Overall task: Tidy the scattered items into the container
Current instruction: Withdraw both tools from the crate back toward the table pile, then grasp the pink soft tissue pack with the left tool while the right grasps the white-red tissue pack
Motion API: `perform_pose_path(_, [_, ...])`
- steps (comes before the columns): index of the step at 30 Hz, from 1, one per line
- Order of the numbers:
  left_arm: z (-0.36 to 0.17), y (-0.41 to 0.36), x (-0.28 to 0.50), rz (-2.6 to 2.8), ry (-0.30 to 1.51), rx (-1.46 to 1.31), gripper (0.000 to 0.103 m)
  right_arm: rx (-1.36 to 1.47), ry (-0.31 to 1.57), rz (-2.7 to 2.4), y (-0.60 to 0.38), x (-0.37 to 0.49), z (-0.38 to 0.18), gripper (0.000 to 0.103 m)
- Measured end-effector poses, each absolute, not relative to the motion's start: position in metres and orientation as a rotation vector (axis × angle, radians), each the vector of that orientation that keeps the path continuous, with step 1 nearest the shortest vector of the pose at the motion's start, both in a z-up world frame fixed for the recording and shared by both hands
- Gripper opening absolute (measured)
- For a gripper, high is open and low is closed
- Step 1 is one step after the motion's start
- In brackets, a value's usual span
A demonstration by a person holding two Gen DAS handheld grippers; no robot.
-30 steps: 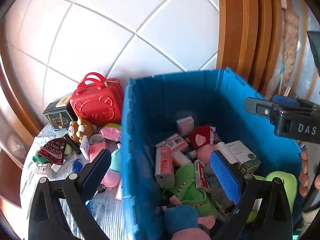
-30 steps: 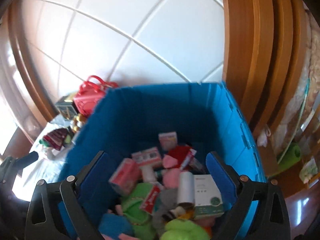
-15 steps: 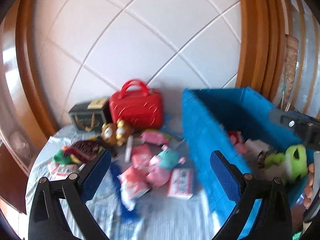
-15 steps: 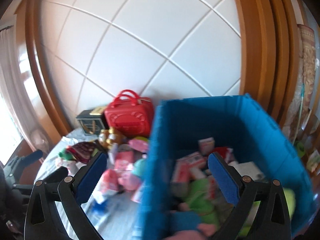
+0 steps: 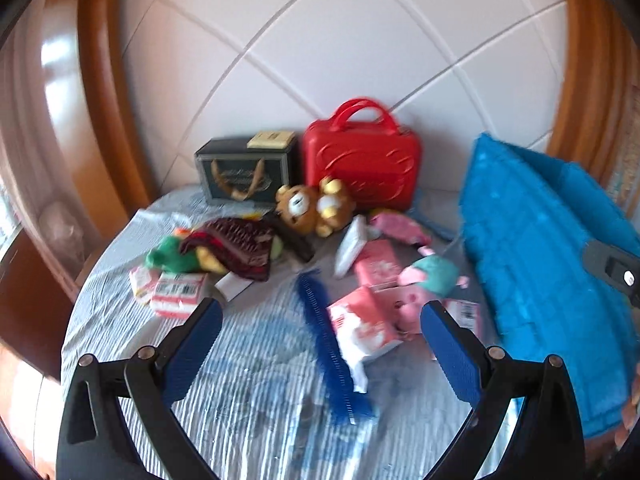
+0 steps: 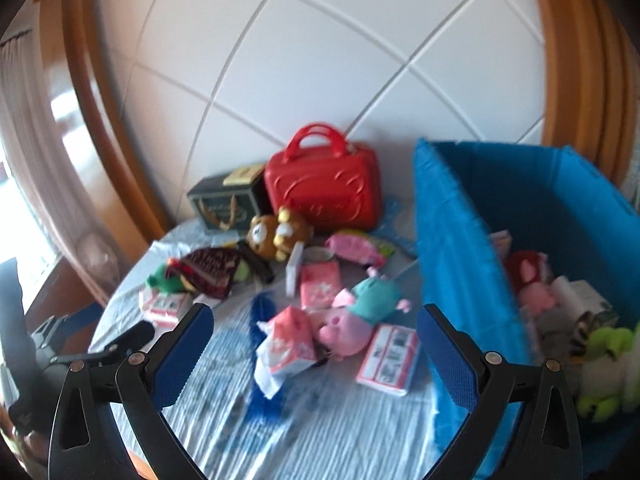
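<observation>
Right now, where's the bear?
In both views the bear lies at the back of the table, against the red case, right of the black box.

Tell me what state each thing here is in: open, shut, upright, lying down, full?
Left tool: open, holding nothing.
Right tool: open, holding nothing.
Blue bin: open-topped, partly filled with toys and boxes.
Red case: shut, standing upright against the wall.
Black box: shut, upright, a small tan box on top.
Bear plush: lying on the cloth.
Pink pig plush: lying on its side.
</observation>
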State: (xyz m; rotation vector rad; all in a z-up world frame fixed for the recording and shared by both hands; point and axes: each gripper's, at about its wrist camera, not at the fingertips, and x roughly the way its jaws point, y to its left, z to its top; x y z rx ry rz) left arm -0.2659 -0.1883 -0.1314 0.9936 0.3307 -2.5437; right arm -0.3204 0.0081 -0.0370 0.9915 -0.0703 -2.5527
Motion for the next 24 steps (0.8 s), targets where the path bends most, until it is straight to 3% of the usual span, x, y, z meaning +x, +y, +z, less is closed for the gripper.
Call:
perform_pose_path(16, [-0.258, -0.217, -0.347, -2.384, 0.428, 1.294, 0.101, 1.406, -0.114, -2.363, -0.026, -0.38, -0.207, 0.103])
perform_pose_path(24, [-0.297, -0.21, -0.392, -2.457, 0.521, 1.409, 0.101, 1.532, -0.231, -2.467, -0.016, -0.378, -0.257, 0.103])
